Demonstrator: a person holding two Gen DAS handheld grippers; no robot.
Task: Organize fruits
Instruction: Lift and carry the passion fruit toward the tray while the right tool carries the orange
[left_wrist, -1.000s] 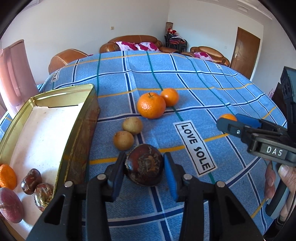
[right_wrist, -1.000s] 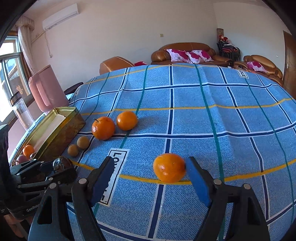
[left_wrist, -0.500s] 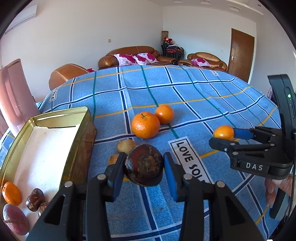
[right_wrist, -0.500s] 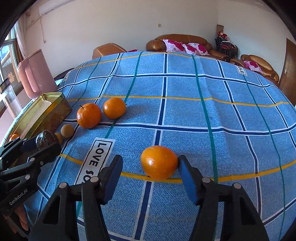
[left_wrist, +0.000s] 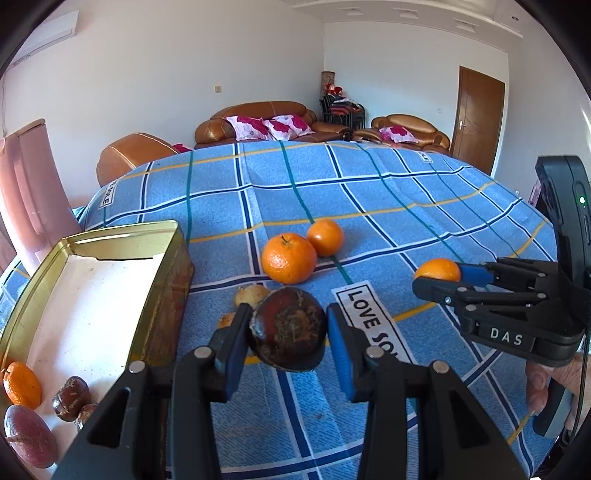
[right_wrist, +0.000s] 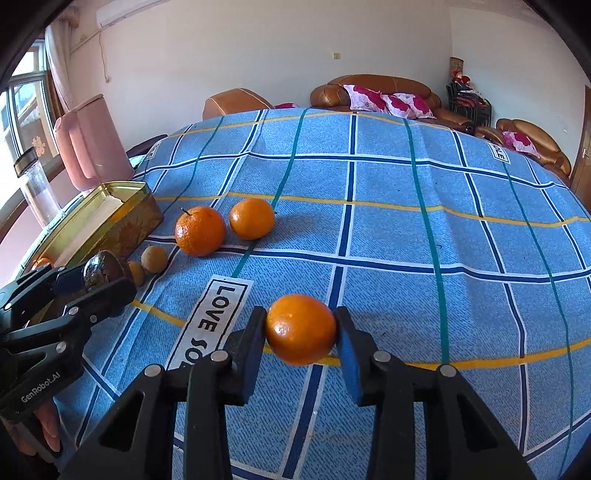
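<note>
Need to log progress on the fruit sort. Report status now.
Left gripper shut on dark brown fruit. Right gripper just closed on an orange. Gold tin open at left. Nothing in the way.

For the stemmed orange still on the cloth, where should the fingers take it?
Grip the stemmed orange across its widest middle, coming from above. Another orange touches one flank and two small brown fruits lie near another side; the top, apart from the stem, is clear.
</note>
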